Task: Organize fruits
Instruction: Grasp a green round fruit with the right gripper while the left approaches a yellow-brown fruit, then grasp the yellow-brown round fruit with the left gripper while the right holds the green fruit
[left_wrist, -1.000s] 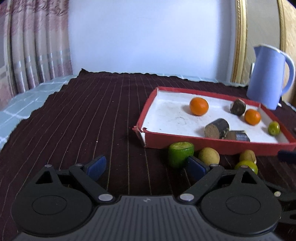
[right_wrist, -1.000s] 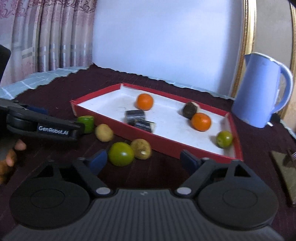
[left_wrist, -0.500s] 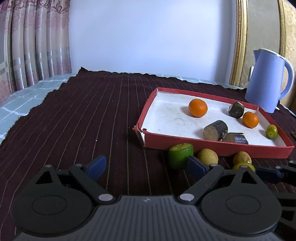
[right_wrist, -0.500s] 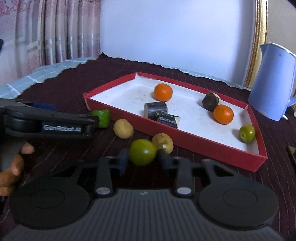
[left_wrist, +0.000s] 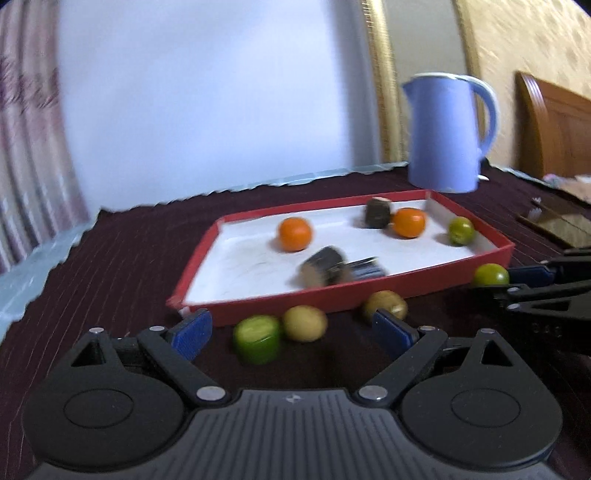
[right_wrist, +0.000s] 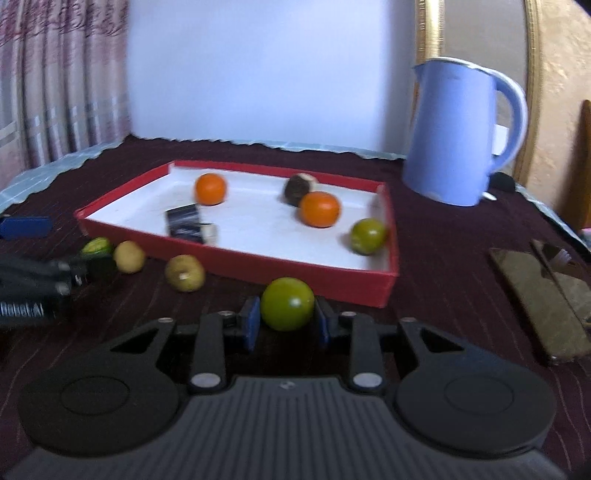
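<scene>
Gripping the green lime (right_wrist: 287, 308), the right gripper (right_wrist: 286, 325) now has both pads shut on it just in front of the red tray (right_wrist: 236, 258); 1 s ago its jaws were wide w/ the lime loose on the cloth, so pick is done, drop-in prob. next. Left gripper (left_wrist: 291, 330) hangs wide, empty, near the cut green piece (left_wrist: 258, 339) and two yellowish fruits outside the tray. Both views motion-blurred; dark chunks in the tray can't be ID'd, and whether the lime is off the cloth is unclear.
</scene>
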